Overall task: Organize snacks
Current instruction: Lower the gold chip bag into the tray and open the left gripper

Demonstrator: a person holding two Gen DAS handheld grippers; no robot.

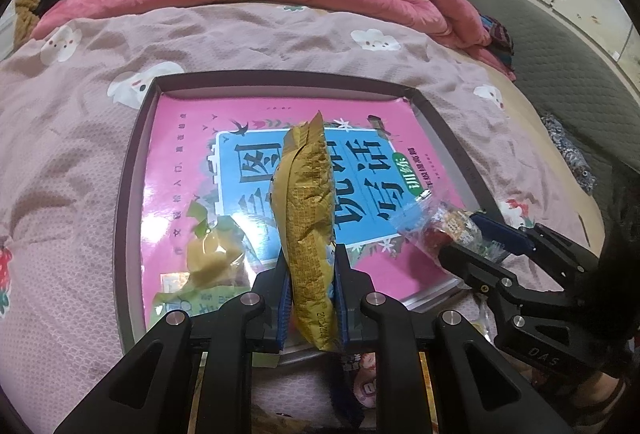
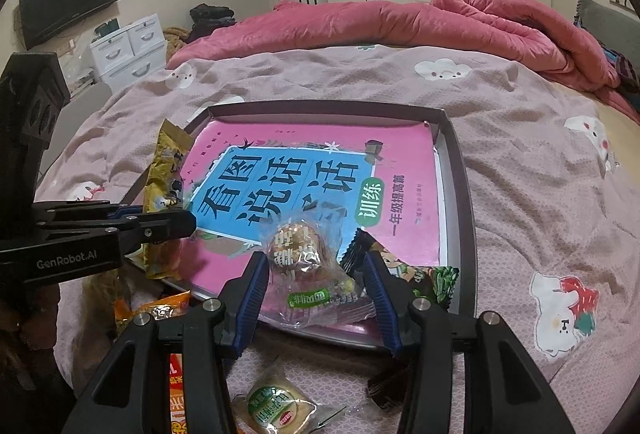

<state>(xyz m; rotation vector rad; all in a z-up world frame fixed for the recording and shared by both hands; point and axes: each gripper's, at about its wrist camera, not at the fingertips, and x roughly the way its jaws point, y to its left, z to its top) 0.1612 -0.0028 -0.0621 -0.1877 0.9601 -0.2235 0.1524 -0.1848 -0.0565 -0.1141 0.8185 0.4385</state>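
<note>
My left gripper [image 1: 311,266] is shut on a tall yellow snack bag [image 1: 307,201] and holds it upright over the near part of a dark-rimmed tray [image 1: 132,153] lined with a pink book. It also shows in the right wrist view [image 2: 188,222] at the tray's left edge with the yellow bag [image 2: 164,173]. My right gripper [image 2: 316,266] stands wide around a clear-wrapped round pastry [image 2: 298,246] that lies on the tray's near edge [image 2: 464,169]; the wrapper touches the left finger only. In the left wrist view the right gripper [image 1: 460,238] is at that wrapped pastry [image 1: 432,226].
A clear-wrapped yellow pastry [image 1: 212,254] lies on the tray's near left. A dark snack pack [image 2: 404,266] lies by my right finger. Loose snacks lie on the bedspread near me: a round pastry [image 2: 276,402], an orange pack [image 2: 160,310]. A red quilt [image 2: 400,21] is heaped at the far side.
</note>
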